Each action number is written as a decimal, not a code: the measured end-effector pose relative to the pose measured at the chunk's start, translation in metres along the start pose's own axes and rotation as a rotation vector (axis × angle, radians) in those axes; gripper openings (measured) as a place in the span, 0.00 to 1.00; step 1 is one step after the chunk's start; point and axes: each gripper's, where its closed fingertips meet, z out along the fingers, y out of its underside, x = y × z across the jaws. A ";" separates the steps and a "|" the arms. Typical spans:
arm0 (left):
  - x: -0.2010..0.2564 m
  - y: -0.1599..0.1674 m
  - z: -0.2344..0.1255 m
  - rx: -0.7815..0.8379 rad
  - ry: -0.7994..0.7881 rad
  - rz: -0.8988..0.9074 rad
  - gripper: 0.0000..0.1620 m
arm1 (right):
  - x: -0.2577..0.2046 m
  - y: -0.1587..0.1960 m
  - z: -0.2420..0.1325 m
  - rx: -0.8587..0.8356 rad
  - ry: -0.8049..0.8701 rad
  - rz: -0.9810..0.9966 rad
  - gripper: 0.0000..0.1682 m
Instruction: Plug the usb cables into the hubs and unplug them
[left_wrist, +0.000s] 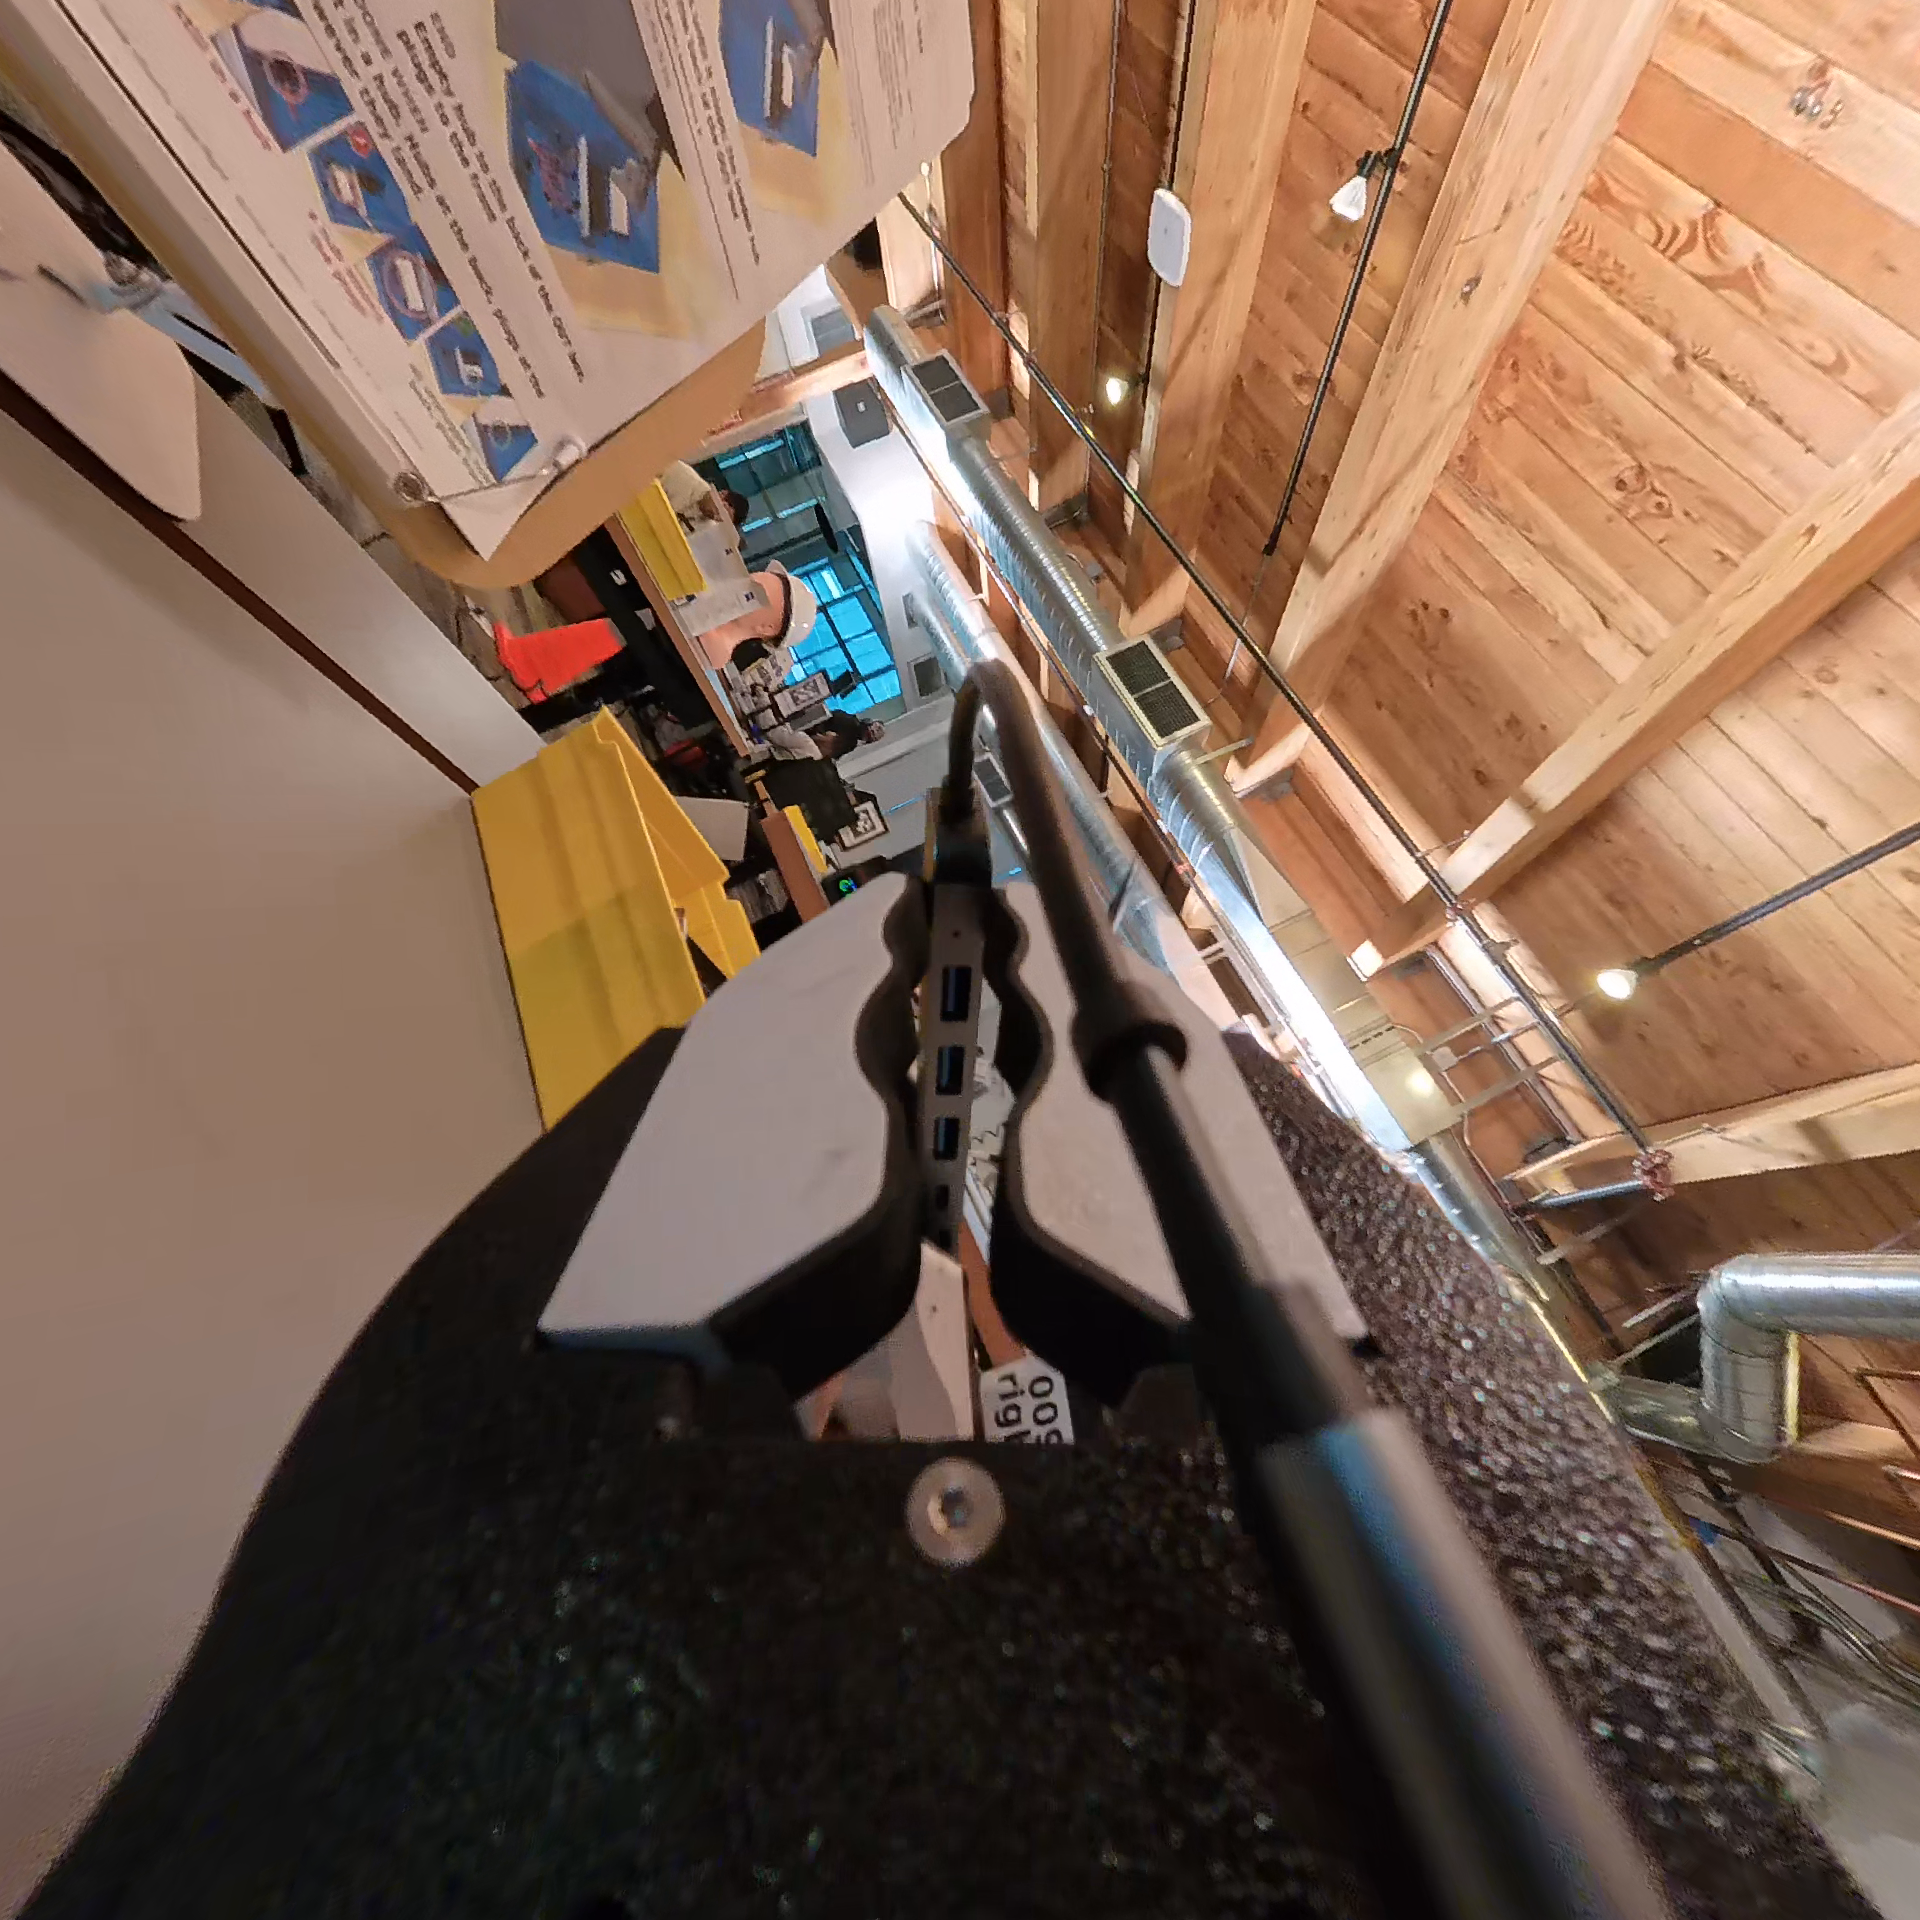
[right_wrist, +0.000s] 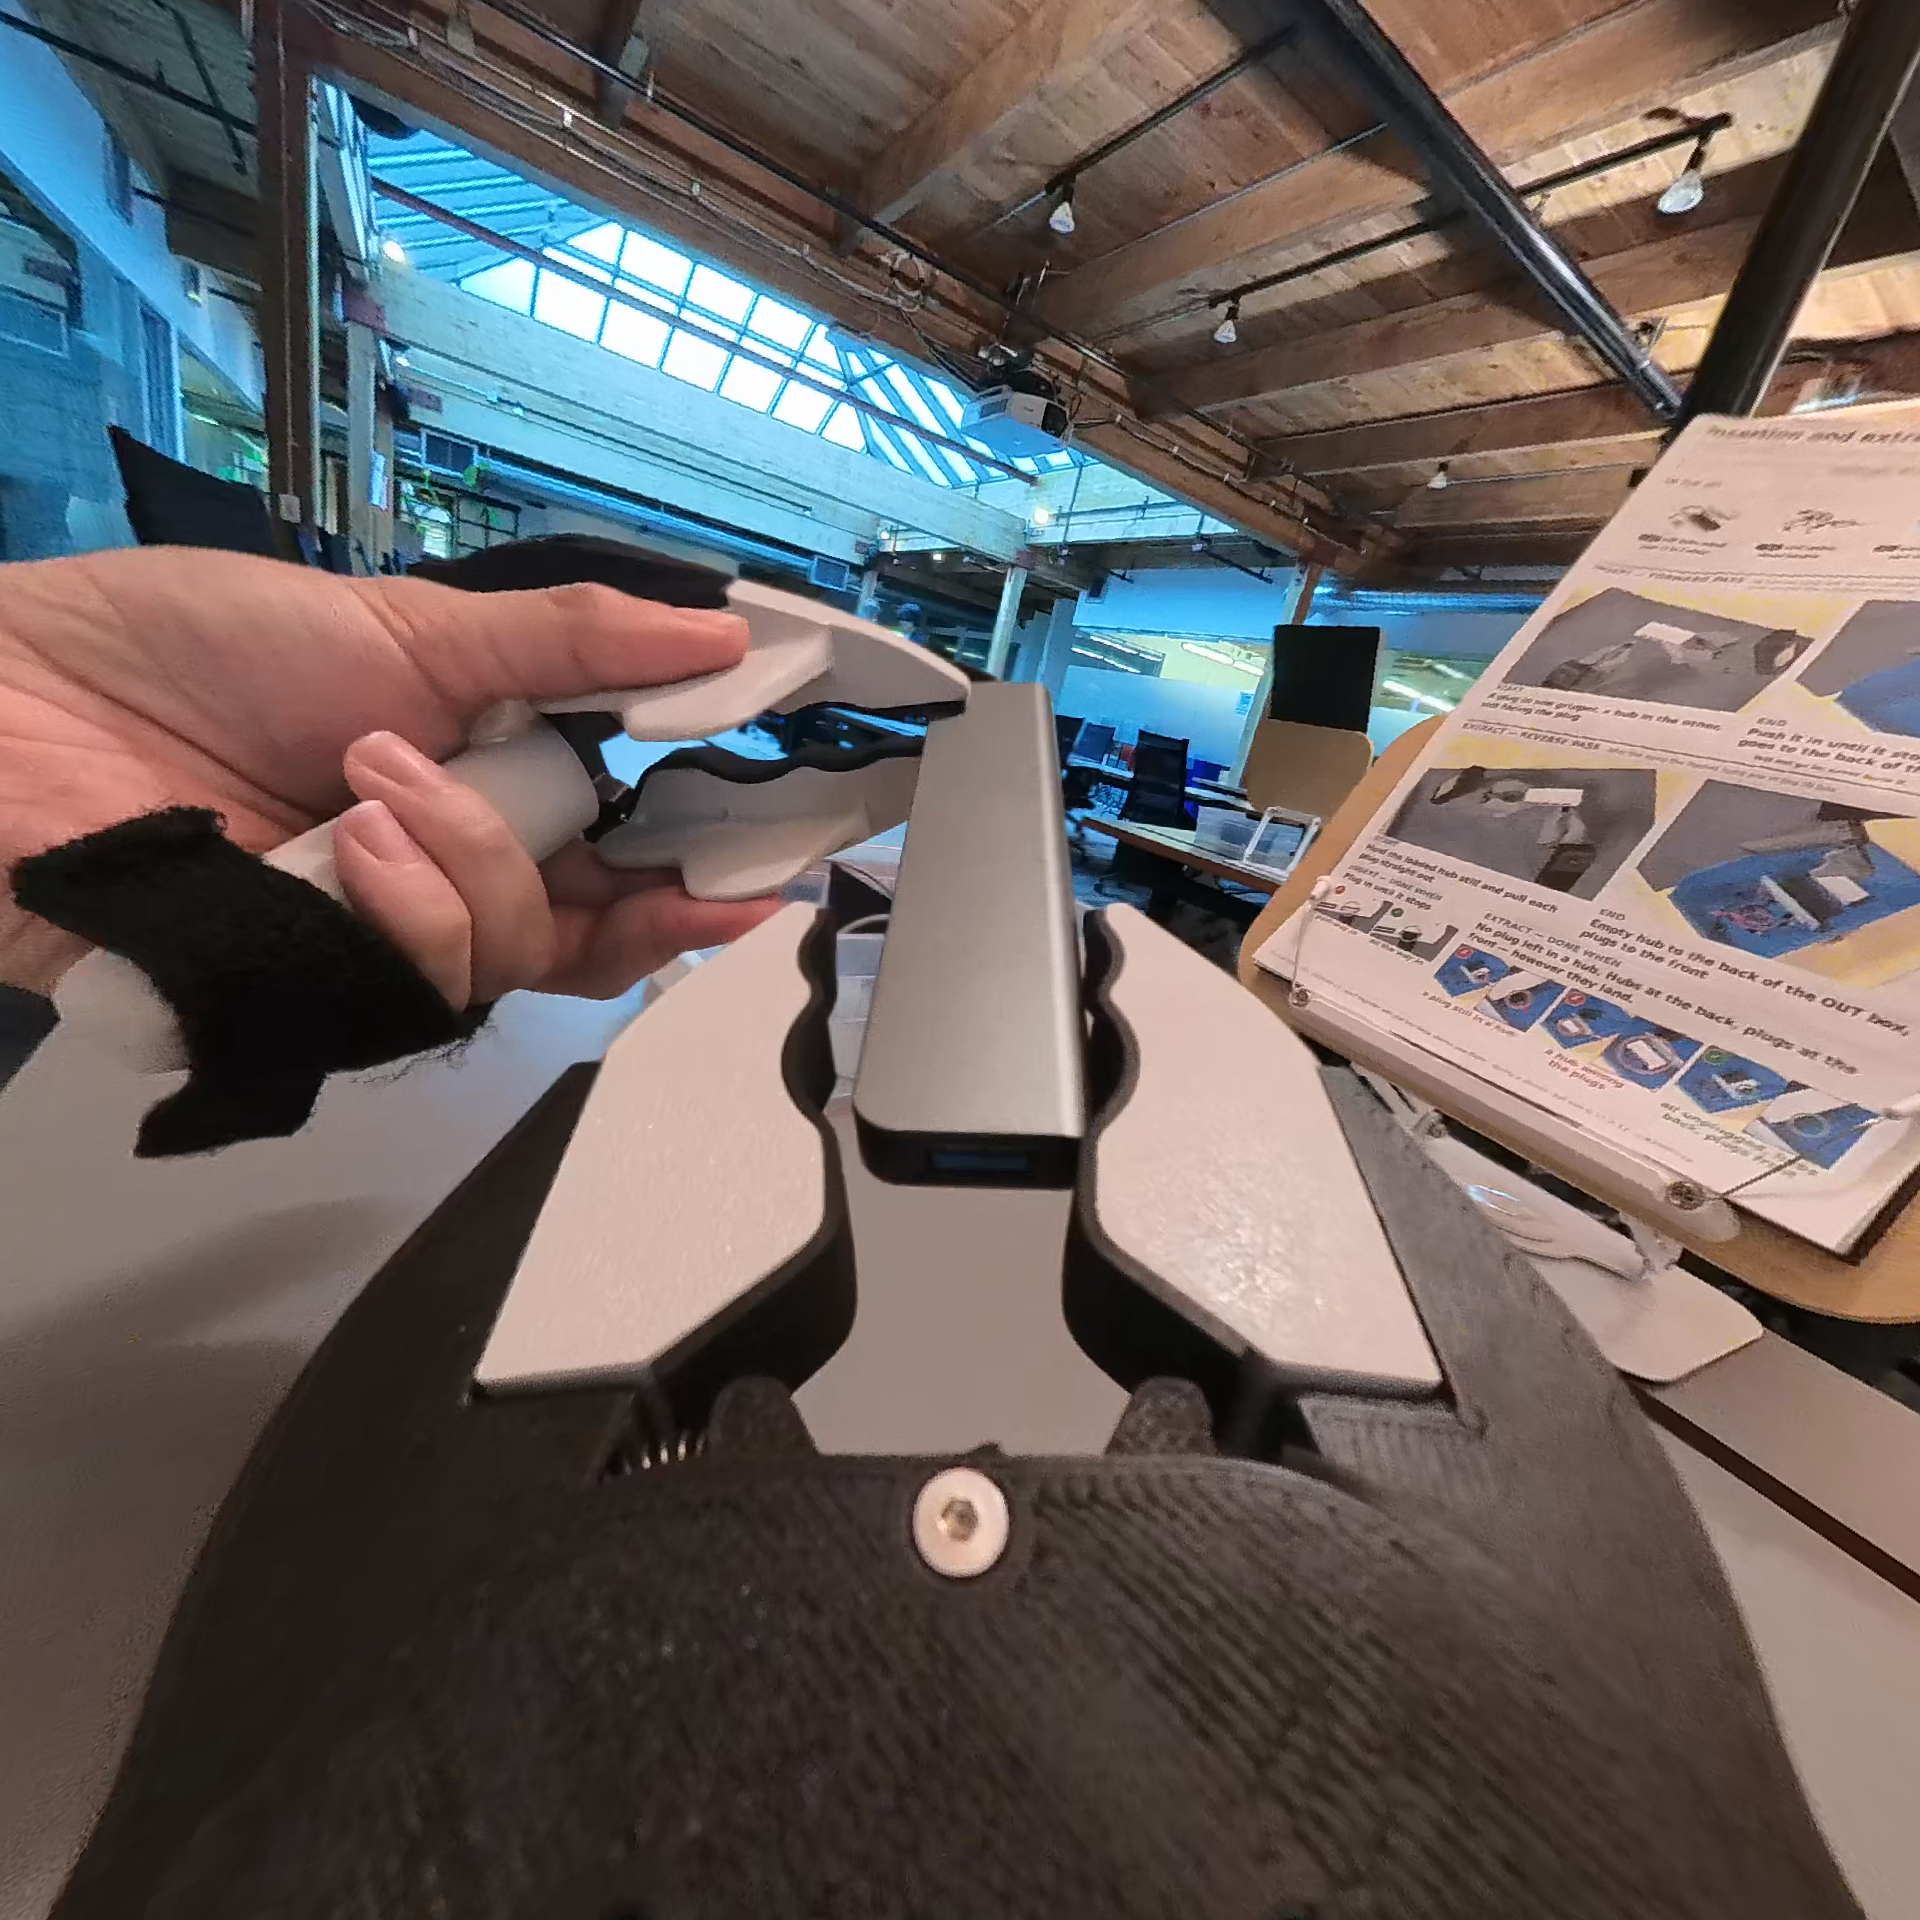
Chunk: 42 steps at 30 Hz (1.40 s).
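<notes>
While both claws clamp one slim grey metal hub (right_wrist: 971, 935), the right gripper (right_wrist: 961, 1023) pinches its smooth near end and the left gripper (right_wrist: 914, 727), at ten o'clock, its far end; a printed instruction sheet (right_wrist: 1621, 831) leans at three o'clock.

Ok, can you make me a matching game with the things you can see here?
Things:
1. slim grey metal USB hub
2. black cable
3. yellow plastic bin
4. printed paper instruction sheet

Where:
A. clipped on a tilted wooden board
B. running over the left hand-held gripper
C. squeezed in the right hand-held gripper
D. sitting beside the pale table

Pairs: 1-C, 2-B, 3-D, 4-A
</notes>
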 end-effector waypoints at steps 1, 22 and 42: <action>-0.001 0.000 0.000 0.005 -0.008 0.008 0.06 | 0.000 0.000 0.000 0.008 0.012 -0.015 0.24; 0.001 0.030 -0.011 -0.295 0.046 0.470 0.17 | 0.051 -0.022 -0.025 0.182 0.041 0.495 0.21; -0.064 -0.112 -0.138 -0.591 -0.665 1.316 0.25 | 0.094 0.045 -0.044 0.007 0.392 0.344 0.21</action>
